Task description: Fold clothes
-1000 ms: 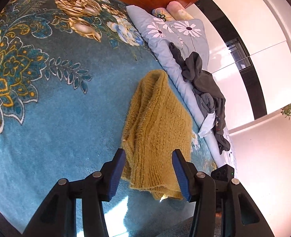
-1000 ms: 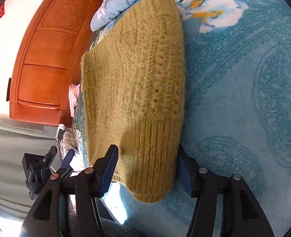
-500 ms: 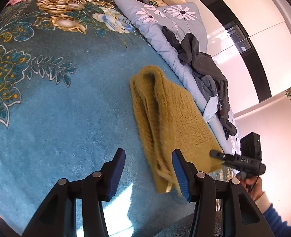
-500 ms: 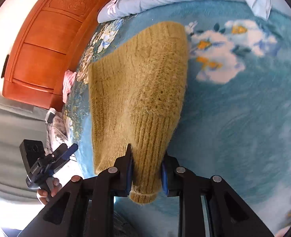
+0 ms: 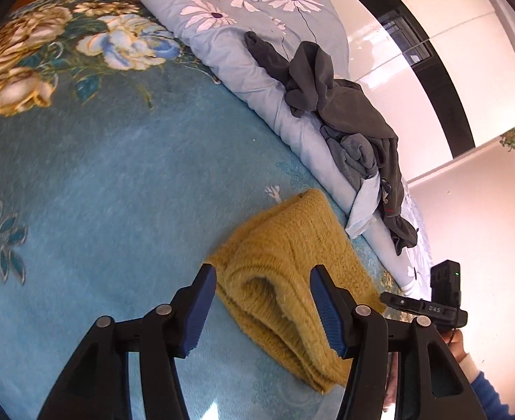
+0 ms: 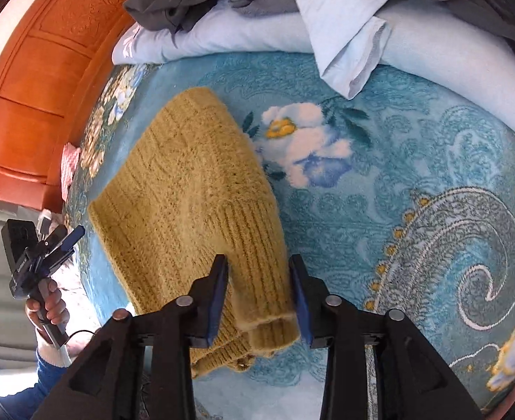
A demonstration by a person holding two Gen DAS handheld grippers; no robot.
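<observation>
Left wrist view: the left gripper (image 5: 262, 306) hangs with its jaws spread wide, gripping nothing. The yellow sweater (image 5: 292, 280) lies folded into a thick bundle on the blue floral blanket (image 5: 117, 175), just ahead of the fingers, stretching toward 1 o'clock. At 12 to 2 o'clock a grey garment (image 5: 345, 115) sprawls over a pale blue quilt (image 5: 250, 56). The other tool shows at 4 o'clock, small and edge-on. This view alone shows the stacked layers at the near end of the bundle, bulging and uneven. The risk I judge from that: the fuzzy knit is springy, so an unpinned stack could slump open or slide sideways.

Right wrist view: the right gripper (image 6: 259, 297) has its jaws parted on either side of the ribbed cuff; the blue pads look just clear of the knit, so I read it as let go, though contact at the left pad is hard to rule out. The sweater (image 6: 187, 192) runs from the fingers toward 11 o'clock. Only here do the ribbed hem, a loose lower layer poking out at 6 o'clock and the wooden headboard (image 6: 40, 70) show. If the pads catch the fibres, lifting away could drag the top layer and undo the fold.
</observation>
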